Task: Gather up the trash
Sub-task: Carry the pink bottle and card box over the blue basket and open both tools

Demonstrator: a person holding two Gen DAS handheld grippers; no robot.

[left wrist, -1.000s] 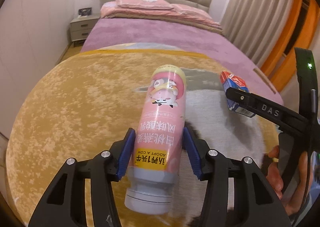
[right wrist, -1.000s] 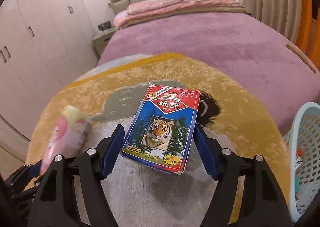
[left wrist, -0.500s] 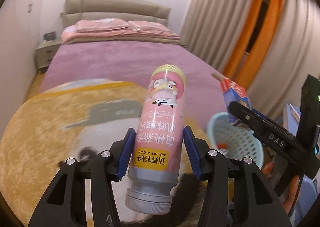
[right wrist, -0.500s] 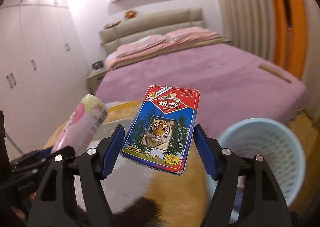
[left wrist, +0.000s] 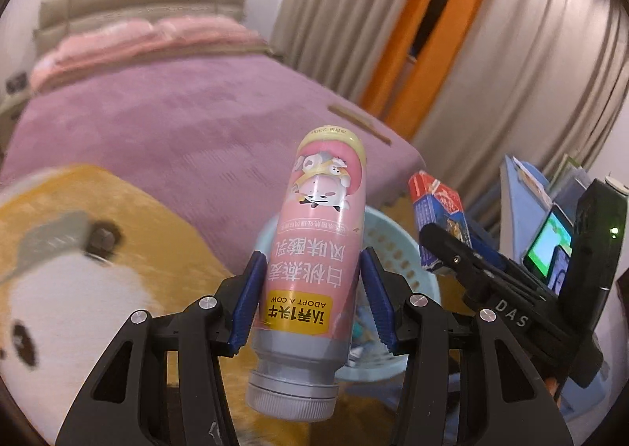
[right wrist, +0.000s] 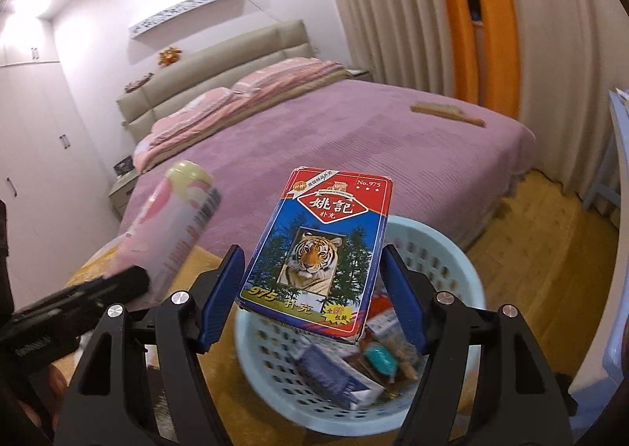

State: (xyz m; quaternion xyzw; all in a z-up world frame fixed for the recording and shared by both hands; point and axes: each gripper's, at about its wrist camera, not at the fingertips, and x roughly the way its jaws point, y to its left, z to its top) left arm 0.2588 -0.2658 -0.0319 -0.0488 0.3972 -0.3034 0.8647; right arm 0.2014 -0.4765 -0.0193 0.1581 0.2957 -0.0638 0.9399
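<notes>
My left gripper [left wrist: 312, 300] is shut on a pink yogurt bottle [left wrist: 314, 249], held cap-down in the air in front of a light blue basket [left wrist: 397, 245]. My right gripper [right wrist: 314, 292] is shut on a red and blue playing-card box with a tiger [right wrist: 318, 249], held above the same basket [right wrist: 444, 249]. The basket holds several pieces of trash [right wrist: 354, 367]. The card box [left wrist: 440, 218] and right gripper show at the right of the left wrist view. The bottle [right wrist: 173, 226] shows at the left of the right wrist view.
A bed with a purple cover [right wrist: 334, 139] stands behind the basket. A yellow and white rug [left wrist: 78, 249] lies on the wooden floor [right wrist: 550, 241]. Curtains [right wrist: 412, 13] hang at the right. A blue chair or shelf [right wrist: 617, 171] stands at the far right.
Both grippers have swung right from over the rug to the basket, carrying the bottle and the card box. The basket is now under the card box.
</notes>
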